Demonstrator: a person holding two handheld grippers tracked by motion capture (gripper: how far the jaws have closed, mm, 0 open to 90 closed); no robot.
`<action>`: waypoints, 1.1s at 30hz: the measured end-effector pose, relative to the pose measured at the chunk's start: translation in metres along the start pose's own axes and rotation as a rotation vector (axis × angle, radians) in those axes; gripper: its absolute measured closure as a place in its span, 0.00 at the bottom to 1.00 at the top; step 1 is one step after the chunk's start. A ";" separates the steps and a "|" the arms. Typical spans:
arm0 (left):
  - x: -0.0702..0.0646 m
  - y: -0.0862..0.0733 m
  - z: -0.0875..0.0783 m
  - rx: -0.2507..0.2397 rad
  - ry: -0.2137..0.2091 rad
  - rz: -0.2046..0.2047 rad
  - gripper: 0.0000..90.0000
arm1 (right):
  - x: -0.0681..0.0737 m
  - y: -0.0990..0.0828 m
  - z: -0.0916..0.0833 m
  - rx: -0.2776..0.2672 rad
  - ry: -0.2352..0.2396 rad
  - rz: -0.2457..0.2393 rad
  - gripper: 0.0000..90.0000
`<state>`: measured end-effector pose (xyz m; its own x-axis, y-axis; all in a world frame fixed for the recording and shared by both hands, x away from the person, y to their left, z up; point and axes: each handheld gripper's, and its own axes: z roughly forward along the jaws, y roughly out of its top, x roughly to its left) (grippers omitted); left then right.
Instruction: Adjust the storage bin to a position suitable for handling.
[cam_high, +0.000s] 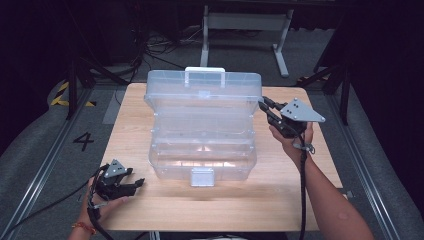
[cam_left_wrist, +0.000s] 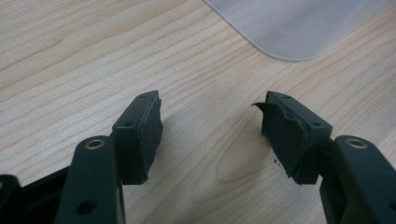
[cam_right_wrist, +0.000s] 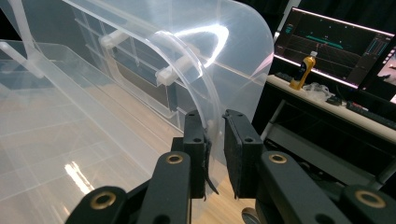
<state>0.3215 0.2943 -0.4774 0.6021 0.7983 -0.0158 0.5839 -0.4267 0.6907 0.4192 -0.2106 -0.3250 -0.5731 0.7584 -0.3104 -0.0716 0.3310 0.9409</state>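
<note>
Counter (cam_high: 150, 210) carries my clear plastic case (cam_high: 202, 127) at centre, lid raised toward twelve o'clock, my right hand-held gripper (cam_high: 262, 103) at two o'clock clamping the lid's edge, while my left hand-held gripper (cam_high: 137, 182) at seven o'clock sits released, empty.

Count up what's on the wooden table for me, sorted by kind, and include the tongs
Clear plastic storage box, lid raised: 1
Tongs: 2, the left tongs open over bare wood, the right tongs at the raised lid's edge
Total: 3
</note>
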 end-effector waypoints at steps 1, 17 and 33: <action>0.001 0.000 0.000 -0.006 0.001 0.000 0.42 | -0.001 0.001 0.001 -0.002 -0.004 0.003 0.89; -0.001 -0.001 0.002 -0.016 0.012 0.012 0.37 | -0.018 0.011 0.026 0.020 -0.028 0.078 0.92; -0.001 -0.001 0.003 -0.019 0.012 0.007 0.36 | -0.027 0.015 0.039 0.033 -0.035 0.134 0.92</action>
<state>0.3216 0.2929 -0.4803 0.5991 0.8007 -0.0023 0.5692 -0.4238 0.7045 0.4657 -0.2040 -0.3082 -0.5468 0.8161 -0.1872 0.0307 0.2429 0.9696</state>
